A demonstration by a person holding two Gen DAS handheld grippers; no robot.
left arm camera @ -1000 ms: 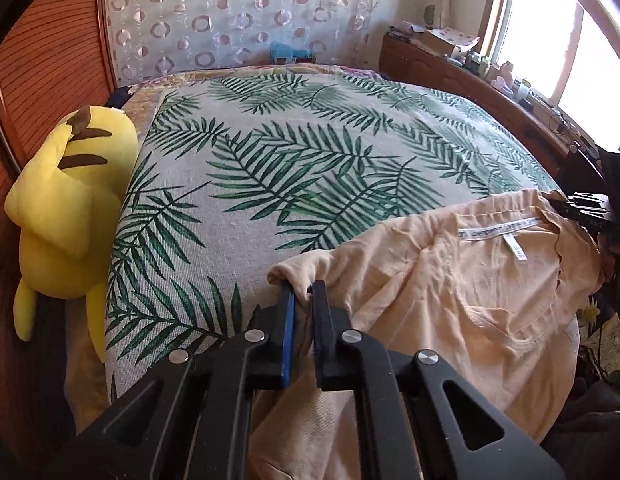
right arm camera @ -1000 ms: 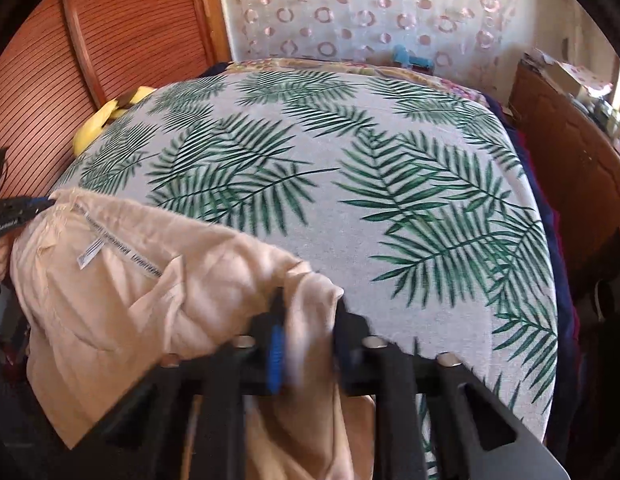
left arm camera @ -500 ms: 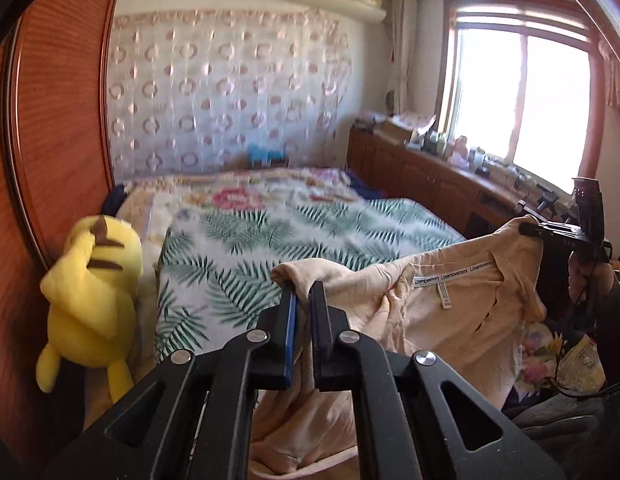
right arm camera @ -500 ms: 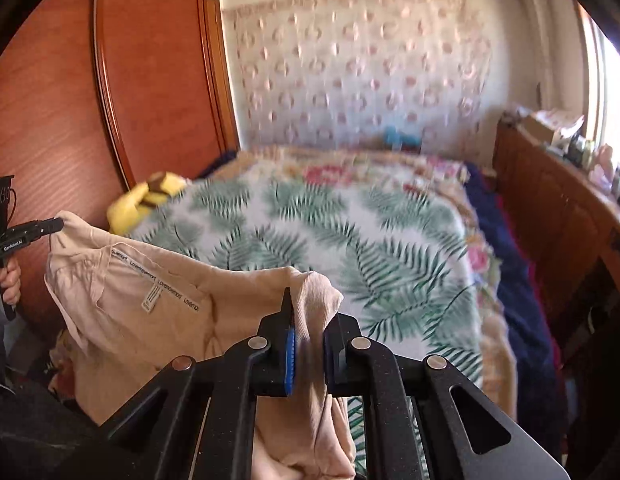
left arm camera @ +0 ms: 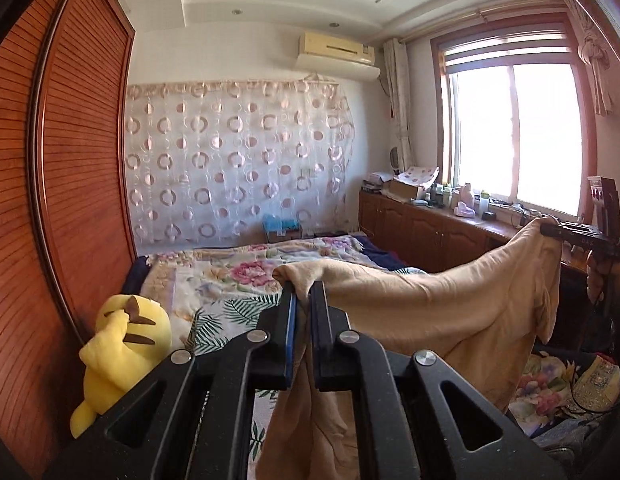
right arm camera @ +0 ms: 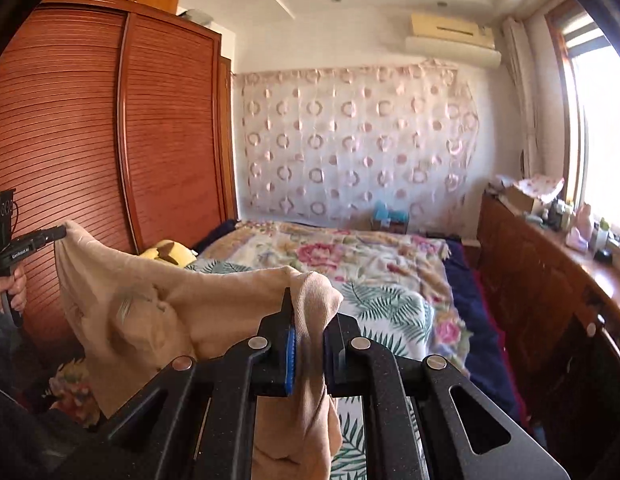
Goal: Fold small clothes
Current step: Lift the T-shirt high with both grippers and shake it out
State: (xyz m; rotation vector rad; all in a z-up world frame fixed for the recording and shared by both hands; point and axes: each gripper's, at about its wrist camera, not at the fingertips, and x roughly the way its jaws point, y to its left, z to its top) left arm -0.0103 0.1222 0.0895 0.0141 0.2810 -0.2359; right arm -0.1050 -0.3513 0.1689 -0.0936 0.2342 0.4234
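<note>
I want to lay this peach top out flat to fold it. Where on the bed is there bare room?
The palm-leaf bedspread is bare between the yellow plush toy by the wardrobe and the navy blanket at the window side. The floral quilt behind it lies rumpled. The sideboard under the window is crowded with boxes and bottles.

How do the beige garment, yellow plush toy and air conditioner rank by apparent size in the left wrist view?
1. beige garment, though nearness inflates it.
2. yellow plush toy.
3. air conditioner, though it is farthest, so its true size is unsure.
</note>
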